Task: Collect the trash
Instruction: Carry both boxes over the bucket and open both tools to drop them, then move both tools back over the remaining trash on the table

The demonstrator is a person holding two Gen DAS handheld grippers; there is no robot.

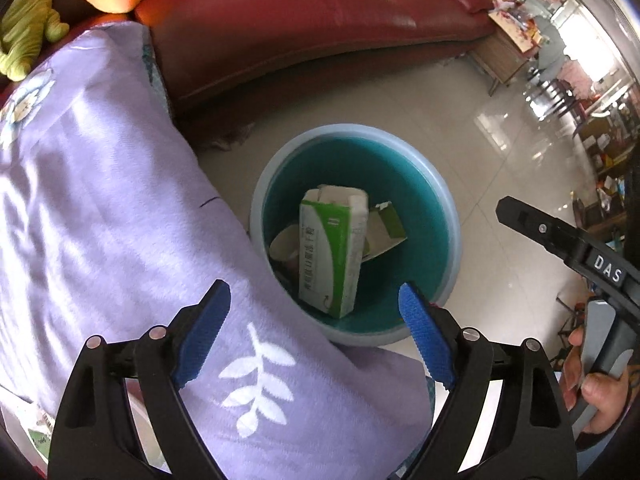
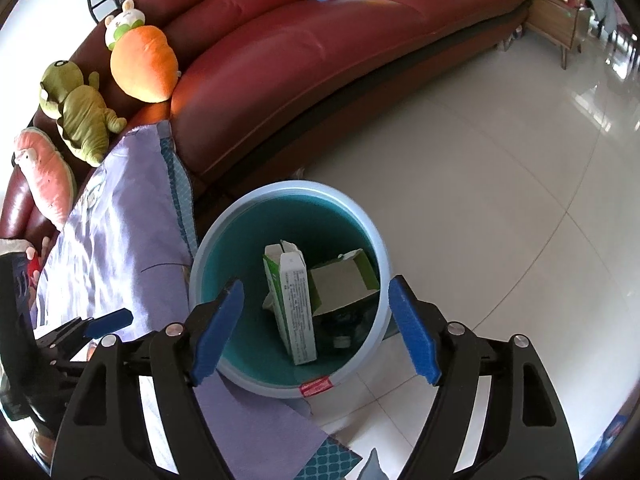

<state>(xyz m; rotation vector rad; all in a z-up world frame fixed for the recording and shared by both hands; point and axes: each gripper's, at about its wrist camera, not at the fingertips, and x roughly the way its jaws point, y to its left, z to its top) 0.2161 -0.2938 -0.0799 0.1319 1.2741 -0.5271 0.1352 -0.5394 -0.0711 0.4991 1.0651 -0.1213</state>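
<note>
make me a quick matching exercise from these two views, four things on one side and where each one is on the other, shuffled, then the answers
Things:
1. white and green carton
2. orange carrot plush
3. purple blanket
4. blue bin

Places:
A. on the red sofa
B. standing on the tiled floor
C. inside the bin, leaning upright
D. draped to the left of the bin

Pairs: 1-C, 2-A, 3-D, 4-B

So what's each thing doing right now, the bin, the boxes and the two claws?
Bin: upright on the floor, no lid, holding trash.
Tall green-white box: inside the bin, standing, top torn open.
Small green box: inside the bin, flaps open.
Left claw: open, empty.
Right claw: open, empty.
</note>
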